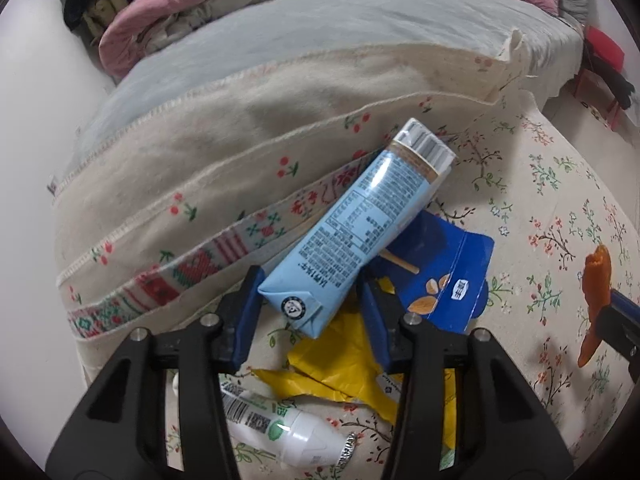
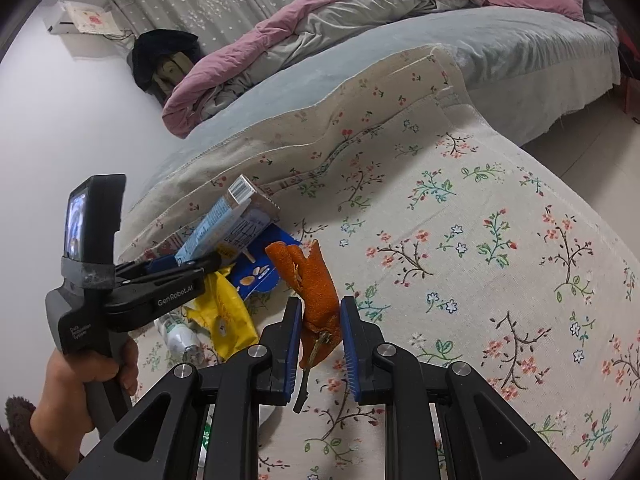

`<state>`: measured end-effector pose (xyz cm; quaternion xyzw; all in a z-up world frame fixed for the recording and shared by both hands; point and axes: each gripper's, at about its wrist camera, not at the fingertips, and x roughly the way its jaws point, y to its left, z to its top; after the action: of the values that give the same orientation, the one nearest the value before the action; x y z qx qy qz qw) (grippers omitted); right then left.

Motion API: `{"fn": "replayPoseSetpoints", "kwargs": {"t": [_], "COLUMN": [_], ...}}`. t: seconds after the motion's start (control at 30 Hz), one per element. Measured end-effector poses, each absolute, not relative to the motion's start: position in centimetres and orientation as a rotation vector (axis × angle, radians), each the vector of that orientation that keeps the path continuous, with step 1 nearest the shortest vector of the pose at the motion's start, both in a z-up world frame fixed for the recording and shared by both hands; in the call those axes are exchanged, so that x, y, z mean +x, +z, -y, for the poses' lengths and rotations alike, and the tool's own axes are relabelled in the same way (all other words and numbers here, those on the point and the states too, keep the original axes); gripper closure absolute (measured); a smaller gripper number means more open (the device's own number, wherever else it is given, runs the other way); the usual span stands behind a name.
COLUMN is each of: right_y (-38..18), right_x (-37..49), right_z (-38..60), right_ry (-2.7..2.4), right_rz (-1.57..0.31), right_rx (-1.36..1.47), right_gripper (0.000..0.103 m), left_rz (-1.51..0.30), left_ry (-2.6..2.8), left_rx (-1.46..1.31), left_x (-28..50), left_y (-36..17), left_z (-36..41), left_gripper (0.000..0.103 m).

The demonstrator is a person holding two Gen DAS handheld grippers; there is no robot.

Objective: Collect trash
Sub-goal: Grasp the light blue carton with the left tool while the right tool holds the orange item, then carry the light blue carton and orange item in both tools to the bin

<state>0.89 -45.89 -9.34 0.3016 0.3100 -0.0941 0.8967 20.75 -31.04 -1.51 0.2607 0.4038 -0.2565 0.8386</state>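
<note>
A light blue drink carton [image 1: 360,216] lies tilted over a pile of trash on the flowered cloth [image 1: 540,184]. My left gripper [image 1: 310,284] is shut on the carton's lower end, one blue pad on each side. The right wrist view shows the carton [image 2: 224,220] sticking up out of the left gripper [image 2: 192,260]. Under it lie a dark blue snack packet [image 1: 440,276], a yellow wrapper [image 1: 336,360] and a white bottle [image 1: 288,432]. My right gripper [image 2: 320,304] is shut on an orange peel [image 2: 316,276], held above the cloth to the right of the pile.
A folded cream blanket [image 1: 208,168] rises just behind the pile, with a bed [image 2: 500,44] and pink quilt [image 2: 320,4] beyond. A hand [image 2: 76,376] holds the left gripper's handle. Bare floor [image 2: 592,152] shows past the cloth's right edge.
</note>
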Motion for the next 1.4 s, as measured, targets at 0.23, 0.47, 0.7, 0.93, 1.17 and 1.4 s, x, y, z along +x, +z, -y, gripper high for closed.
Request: {"fn": "replayPoseSetpoints", "kwargs": {"t": [0.23, 0.47, 0.7, 0.93, 1.17, 1.4], "right_y": [-8.8, -8.0, -7.3, -6.7, -6.1, -5.8], "right_x": [0.4, -0.3, -1.1, -1.6, -1.7, -1.2], "right_z": [45.6, 44.8, 43.5, 41.5, 39.5, 37.2], "right_ry": [-0.202, -0.197, -0.181, -0.151, -0.119, -0.072], "right_rz": [-0.631, -0.621, -0.614, -0.618, -0.619, -0.627], "right_rx": [0.62, 0.597, 0.566, 0.527, 0.496, 0.466], "right_gripper": [0.083, 0.083, 0.083, 0.083, 0.083, 0.083], "left_rz": [-0.771, -0.74, -0.744, -0.775, -0.808, -0.836], "left_ry": [-0.56, -0.57, -0.569, -0.558, -0.54, -0.51], "left_rx": [0.566, 0.504, 0.417, 0.359, 0.282, 0.204], "left_x": [18.0, 15.8, 15.0, 13.1, 11.4, 10.0], "left_y": [-0.3, 1.9, 3.7, 3.7, 3.7, 3.3], "left_z": [30.2, 28.3, 25.3, 22.1, 18.6, 15.0], "left_gripper": [0.058, 0.06, 0.06, 0.06, 0.06, 0.06]}}
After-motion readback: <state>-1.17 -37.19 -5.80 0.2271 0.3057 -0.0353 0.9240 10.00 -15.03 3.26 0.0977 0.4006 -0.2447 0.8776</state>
